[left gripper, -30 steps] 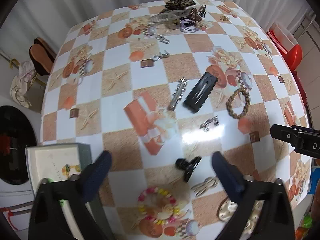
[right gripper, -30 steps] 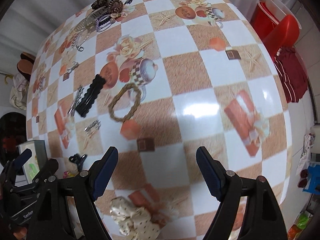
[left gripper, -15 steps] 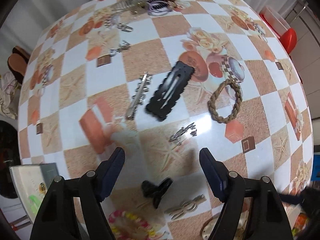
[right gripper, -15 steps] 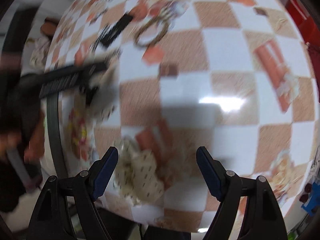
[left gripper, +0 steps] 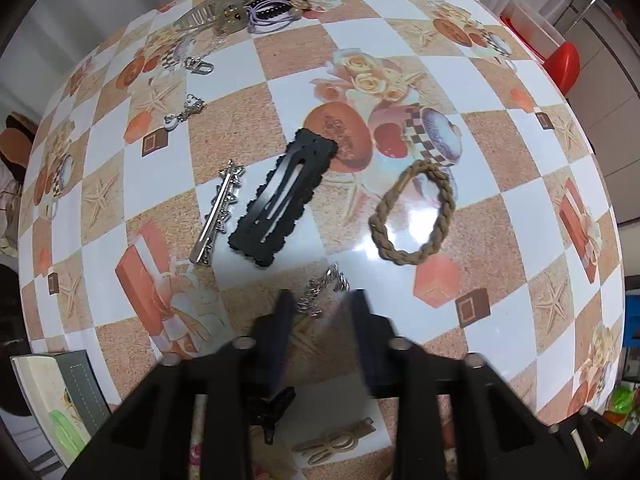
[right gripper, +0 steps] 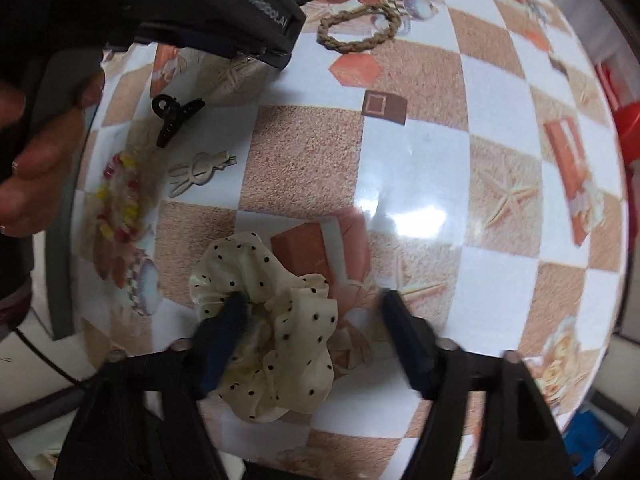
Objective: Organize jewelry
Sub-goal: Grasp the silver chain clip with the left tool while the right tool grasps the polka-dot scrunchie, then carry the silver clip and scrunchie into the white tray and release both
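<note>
My left gripper (left gripper: 321, 302) points down at the checkered table (left gripper: 460, 80). Its jaws are closing around a small silver clip (left gripper: 324, 288), and the blurred fingertips (left gripper: 285, 312) touch its ends. My right gripper (right gripper: 314, 302) hangs over a cream polka-dot scrunchie (right gripper: 280, 340), its jaws also closing. One of its fingers (right gripper: 234, 312) sits in the scrunchie's middle. The other stands clear to the right, so one side of the scrunchie lies between the jaws without being pinched. A black snap clip (left gripper: 280, 196), a silver bar clip (left gripper: 218, 212) and a braided tan hair tie (left gripper: 414, 216) lie just beyond.
A heap of hair clips and ties (left gripper: 256, 4) sits at the far edge. A black claw clip (right gripper: 174, 114), a bunny clip (right gripper: 200, 172) and a bead bracelet (right gripper: 120, 200) lie near the grey-rimmed box (left gripper: 60, 400). A hand (right gripper: 44, 140) holds the left gripper. A red stool (left gripper: 560, 64) stands off the table.
The left gripper moved forward and lower, from the black claw clip to the silver clip, and its jaws narrowed sharply. The right gripper swung left and rolled over the scrunchie, its jaws narrowing.
</note>
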`<action>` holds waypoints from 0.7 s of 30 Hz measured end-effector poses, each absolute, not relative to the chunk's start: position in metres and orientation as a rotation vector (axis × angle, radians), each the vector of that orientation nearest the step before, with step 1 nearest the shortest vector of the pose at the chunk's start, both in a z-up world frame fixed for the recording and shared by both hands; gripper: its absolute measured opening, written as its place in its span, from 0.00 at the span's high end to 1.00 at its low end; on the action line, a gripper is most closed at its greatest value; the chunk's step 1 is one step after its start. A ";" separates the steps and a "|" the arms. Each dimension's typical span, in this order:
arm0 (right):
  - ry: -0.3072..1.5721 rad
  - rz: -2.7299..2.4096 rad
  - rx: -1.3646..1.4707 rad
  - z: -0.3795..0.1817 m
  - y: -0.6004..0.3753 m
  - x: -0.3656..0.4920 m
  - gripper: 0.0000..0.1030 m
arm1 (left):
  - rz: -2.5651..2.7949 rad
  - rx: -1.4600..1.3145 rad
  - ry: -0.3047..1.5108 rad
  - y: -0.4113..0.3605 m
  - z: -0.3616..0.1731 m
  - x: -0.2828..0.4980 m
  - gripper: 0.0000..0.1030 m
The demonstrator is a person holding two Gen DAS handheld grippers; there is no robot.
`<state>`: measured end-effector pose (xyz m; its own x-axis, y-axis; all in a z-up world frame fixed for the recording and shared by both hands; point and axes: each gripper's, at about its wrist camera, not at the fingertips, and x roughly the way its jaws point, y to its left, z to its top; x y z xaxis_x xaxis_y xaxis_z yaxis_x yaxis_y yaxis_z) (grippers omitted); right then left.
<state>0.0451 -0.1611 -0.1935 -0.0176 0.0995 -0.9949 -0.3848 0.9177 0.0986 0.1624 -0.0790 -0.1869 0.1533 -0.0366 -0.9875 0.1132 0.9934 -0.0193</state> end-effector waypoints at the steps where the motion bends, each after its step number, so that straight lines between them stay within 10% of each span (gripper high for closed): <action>1: 1.532 0.383 -0.258 -0.192 -0.159 0.044 0.62 | -0.114 0.054 1.415 -0.079 -0.186 0.162 0.81; 5: 1.555 0.380 -0.195 -0.191 -0.162 0.047 0.82 | -0.135 -0.010 1.415 -0.077 -0.180 0.158 0.81; 21: 1.504 0.334 0.035 -0.146 -0.201 0.079 0.83 | -0.043 -0.175 1.321 0.004 -0.121 0.112 0.81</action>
